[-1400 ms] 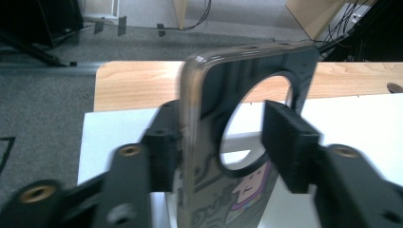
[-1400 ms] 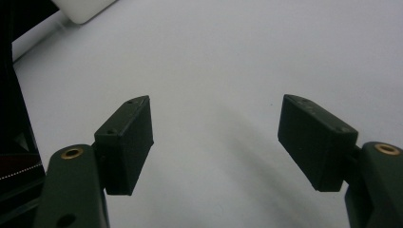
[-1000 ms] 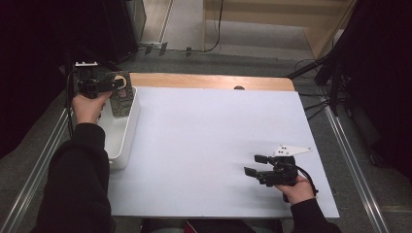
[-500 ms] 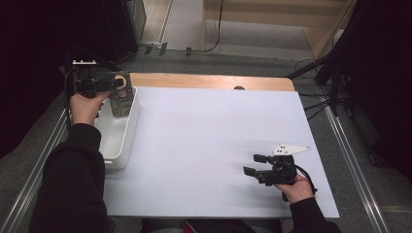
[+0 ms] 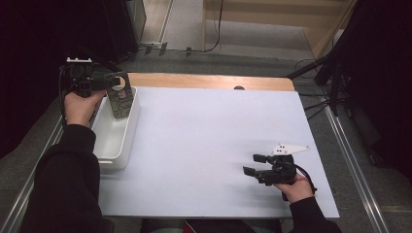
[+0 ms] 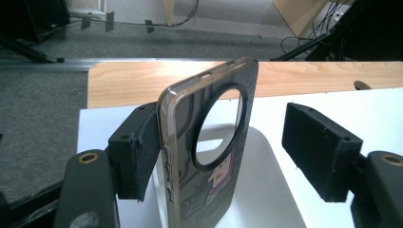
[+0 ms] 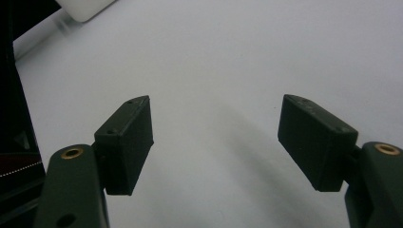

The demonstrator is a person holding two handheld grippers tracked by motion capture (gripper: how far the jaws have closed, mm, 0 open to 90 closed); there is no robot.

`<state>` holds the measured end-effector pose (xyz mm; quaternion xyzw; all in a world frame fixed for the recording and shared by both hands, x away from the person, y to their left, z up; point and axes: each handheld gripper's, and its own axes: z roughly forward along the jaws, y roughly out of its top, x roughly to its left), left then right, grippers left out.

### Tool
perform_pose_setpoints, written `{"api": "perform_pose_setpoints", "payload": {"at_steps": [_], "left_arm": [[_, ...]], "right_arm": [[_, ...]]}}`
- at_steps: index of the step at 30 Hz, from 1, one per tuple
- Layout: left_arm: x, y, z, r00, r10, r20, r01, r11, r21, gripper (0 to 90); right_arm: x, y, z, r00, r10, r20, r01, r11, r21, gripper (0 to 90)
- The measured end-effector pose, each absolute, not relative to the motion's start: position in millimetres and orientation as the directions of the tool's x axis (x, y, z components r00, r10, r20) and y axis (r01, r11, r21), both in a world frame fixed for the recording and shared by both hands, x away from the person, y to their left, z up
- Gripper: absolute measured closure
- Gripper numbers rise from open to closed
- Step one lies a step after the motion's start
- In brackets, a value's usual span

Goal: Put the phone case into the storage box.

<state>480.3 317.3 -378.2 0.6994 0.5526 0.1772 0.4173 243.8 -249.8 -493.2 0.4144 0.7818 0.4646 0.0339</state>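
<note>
From the high view we see the phone case (image 5: 120, 101) upright at the far end of the white bin (image 5: 112, 145), beside the left gripper (image 5: 114, 82). In the left gripper view its jaws stand spread — one pad (image 6: 142, 152) touching the case's edge, the other clear. It looks light, flexible and slick; we would pinch its long edges. In the right gripper view the right gripper (image 7: 216, 142) gapes empty over the white table (image 7: 237, 57), well away from the bin — nothing obstructs.

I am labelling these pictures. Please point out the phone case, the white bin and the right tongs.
phone case (image 6: 216, 185): left gripper view, printed back below the round camera hole.
white bin (image 5: 127, 141): high view, right wall.
right tongs (image 5: 252, 164): high view, midway between the fingertips.
</note>
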Motion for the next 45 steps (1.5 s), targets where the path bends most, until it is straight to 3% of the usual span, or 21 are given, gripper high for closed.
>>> {"api": "perform_pose_setpoints", "payload": {"at_steps": [23,36,45], "left_arm": [[480.4,321.6,-356.3,0.331,0.925,-0.188,0.601,-0.052,0.798,29.2],[465.8,317.5,-337.6,0.356,0.898,-0.259,0.621,-0.020,0.784,30.5],[452.3,306.4,-327.1,0.398,0.885,-0.243,0.617,-0.062,0.785,30.5]], "right_arm": [[246.4,-245.7,-493.2,-0.666,0.670,0.329,0.611,0.236,0.755,26.3],[246.1,-245.3,-493.1,-0.665,0.670,0.330,0.612,0.235,0.755,26.3],[245.9,-245.3,-493.2,-0.664,0.672,0.329,0.611,0.234,0.756,26.3]]}}
